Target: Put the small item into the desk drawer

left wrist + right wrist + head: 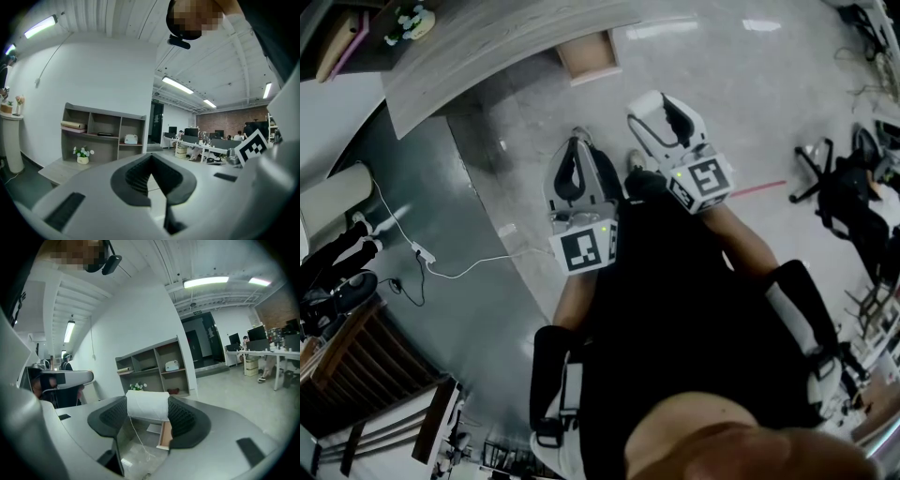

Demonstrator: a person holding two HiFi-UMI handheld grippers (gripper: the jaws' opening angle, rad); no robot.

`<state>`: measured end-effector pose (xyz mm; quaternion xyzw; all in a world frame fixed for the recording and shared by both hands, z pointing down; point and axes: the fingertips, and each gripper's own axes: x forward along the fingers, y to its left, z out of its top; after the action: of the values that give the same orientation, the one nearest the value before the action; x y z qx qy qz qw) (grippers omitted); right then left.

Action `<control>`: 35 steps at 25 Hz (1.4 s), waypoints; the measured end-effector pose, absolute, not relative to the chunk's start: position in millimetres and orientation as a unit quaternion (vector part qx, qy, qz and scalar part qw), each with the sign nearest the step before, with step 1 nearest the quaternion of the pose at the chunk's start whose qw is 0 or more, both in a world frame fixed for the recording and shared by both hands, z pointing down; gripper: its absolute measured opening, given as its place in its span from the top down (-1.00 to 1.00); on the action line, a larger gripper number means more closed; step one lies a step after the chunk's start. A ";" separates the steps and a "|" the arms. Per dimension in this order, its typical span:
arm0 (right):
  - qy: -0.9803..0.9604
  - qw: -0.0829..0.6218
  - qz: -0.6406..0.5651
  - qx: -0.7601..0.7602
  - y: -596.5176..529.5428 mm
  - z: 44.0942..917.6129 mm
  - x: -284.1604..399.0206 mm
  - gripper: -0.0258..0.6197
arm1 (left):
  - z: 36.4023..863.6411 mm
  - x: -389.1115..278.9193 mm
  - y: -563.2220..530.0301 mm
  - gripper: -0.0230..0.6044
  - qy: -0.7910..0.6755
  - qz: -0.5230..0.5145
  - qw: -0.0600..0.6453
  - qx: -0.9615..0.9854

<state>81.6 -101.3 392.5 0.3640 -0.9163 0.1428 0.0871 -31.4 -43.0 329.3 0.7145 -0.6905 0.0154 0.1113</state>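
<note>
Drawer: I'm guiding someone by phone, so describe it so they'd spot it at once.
In the head view, find the long grey wood-grain desk along the top. The drawer juts out from its front edge, ahead of the right tool, which holds a white spool. It is the only pale-brown open box against the grey desk and floor.

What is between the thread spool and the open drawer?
Just bare floor, in the head view; the right gripper holds the thread spool short of the drawer.

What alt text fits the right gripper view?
The right gripper clamps a white thread spool between its fingers, a loose strand hanging. Below it is an open wooden drawer; behind, a grey shelf unit.
</note>
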 end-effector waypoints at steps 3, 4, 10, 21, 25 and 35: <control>-0.913 0.090 0.145 0.371 -114.9 396.4 71.1 0.11 | 329.5 -42.3 -59.7 0.96 -0.685 0.014 0.114 0.719; -0.912 0.091 0.145 0.373 -119.4 397.6 67.4 0.11 | 329.2 -46.0 -64.9 0.96 -0.684 0.014 0.115 0.720; -0.905 0.103 0.147 0.385 -146.9 417.6 47.3 0.11 | 331.2 -67.0 -90.1 0.96 -0.675 0.017 0.117 0.728; -0.880 0.131 0.192 0.413 -198.5 487.7 -0.6 0.11 | 358.0 -107.8 -122.2 0.96 -0.668 0.022 0.142 0.731; -0.869 0.157 0.208 0.421 -216.4 524.3 -7.6 0.11 | 365.4 -115.5 -134.6 0.96 -0.665 0.022 0.149 0.732; -0.839 0.222 0.237 0.437 -245.6 618.5 -17.1 0.11 | 377.5 -125.7 -152.1 0.96 -0.654 0.019 0.158 0.739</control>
<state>-17.1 -245.6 618.5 0.4369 -0.8387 0.2373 0.2224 -125.7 -152.1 377.5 0.7392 -0.6544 0.0190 0.1581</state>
